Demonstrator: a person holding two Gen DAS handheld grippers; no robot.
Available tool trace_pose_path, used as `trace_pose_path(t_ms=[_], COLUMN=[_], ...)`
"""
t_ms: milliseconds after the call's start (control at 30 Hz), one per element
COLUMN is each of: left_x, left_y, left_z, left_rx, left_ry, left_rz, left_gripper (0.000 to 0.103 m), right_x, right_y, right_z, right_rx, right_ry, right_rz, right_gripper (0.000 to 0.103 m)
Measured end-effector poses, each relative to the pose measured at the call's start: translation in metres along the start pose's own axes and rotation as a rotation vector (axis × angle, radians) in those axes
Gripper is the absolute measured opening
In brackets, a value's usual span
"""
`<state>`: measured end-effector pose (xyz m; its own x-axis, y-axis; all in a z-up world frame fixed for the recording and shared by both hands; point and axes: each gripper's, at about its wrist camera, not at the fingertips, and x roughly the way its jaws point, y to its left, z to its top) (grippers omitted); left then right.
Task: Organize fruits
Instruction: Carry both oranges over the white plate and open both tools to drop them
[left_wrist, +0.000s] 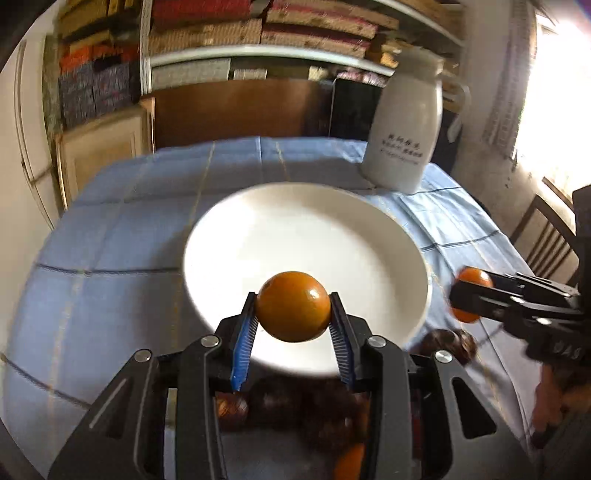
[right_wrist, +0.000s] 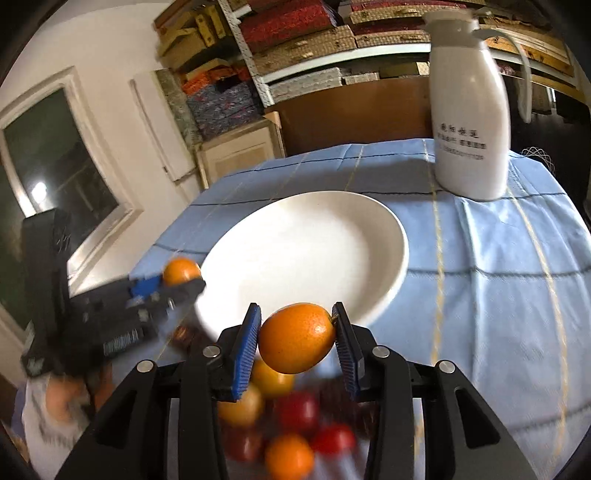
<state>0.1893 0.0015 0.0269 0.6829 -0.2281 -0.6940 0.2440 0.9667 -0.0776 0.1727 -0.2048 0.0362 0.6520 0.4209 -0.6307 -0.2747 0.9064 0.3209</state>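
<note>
My left gripper (left_wrist: 293, 314) is shut on a round orange fruit (left_wrist: 293, 312) and holds it above the near rim of the white plate (left_wrist: 295, 229). My right gripper (right_wrist: 297, 338) is shut on an oval orange fruit (right_wrist: 297, 338) just short of the plate's (right_wrist: 310, 251) near edge. Each gripper shows in the other's view: the right one (left_wrist: 469, 299) at the plate's right, the left one (right_wrist: 181, 277) at its left. A pile of orange, red and dark fruits (right_wrist: 291, 424) lies below the grippers; it also shows in the left wrist view (left_wrist: 295, 410).
A white thermos jug (left_wrist: 402, 122) stands at the back right of the blue checked tablecloth (left_wrist: 110, 240); it also shows in the right wrist view (right_wrist: 471, 107). Shelves of stacked boxes (left_wrist: 221, 37) stand behind the table. A chair (left_wrist: 546, 236) is at the right.
</note>
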Motion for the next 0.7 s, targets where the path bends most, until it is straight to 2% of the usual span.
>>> trace_pose_path(t_ms=[100,167,233,300,367,533,633,700], left_x=[0.021,0.025,0.023,0.017,0.011,-0.007,-0.018,-0.021], left_y=[0.005,0.008,0.011,0.014,0.016,0.036,0.055,0.065], left_z=[-0.006,-0.009,-0.008,-0.008,-0.009,-0.018,-0.033,-0.047], left_rx=[-0.015,-0.009,-0.009,-0.014,-0.011,-0.047,-0.091,-0.12], left_ry=[0.037,0.041,0.022,0.003,-0.012,-0.046,-0.052,-0.029], left_rz=[-0.014,-0.013,-0.006,-0.018,-0.007,0.06,0.109,0.113], left_gripper=[0.037,0.04,0.055,0.062,0.065,0.066,0.066,0.066], right_x=[0.033,0.038,0.035,0.028,0.024,0.016,0.004,-0.008], right_y=[-0.006,-0.013,-0.02,-0.026,-0.032,-0.043,-0.051,-0.058], right_z=[0.004,0.003,0.003,0.004,0.004,-0.005,-0.011,-0.018], right_rx=[0.017,0.036,0.056,0.086,0.109,0.131,0.156,0.172], right_ry=[0.029,0.035,0.015,-0.009,-0.014,-0.019,-0.042,-0.062], right_rz=[-0.042,-0.026,-0.007,0.007,0.021,-0.009,-0.019,-0.039], right_gripper=[0.04,0.042,0.048,0.048,0.048,0.051,0.059,0.064])
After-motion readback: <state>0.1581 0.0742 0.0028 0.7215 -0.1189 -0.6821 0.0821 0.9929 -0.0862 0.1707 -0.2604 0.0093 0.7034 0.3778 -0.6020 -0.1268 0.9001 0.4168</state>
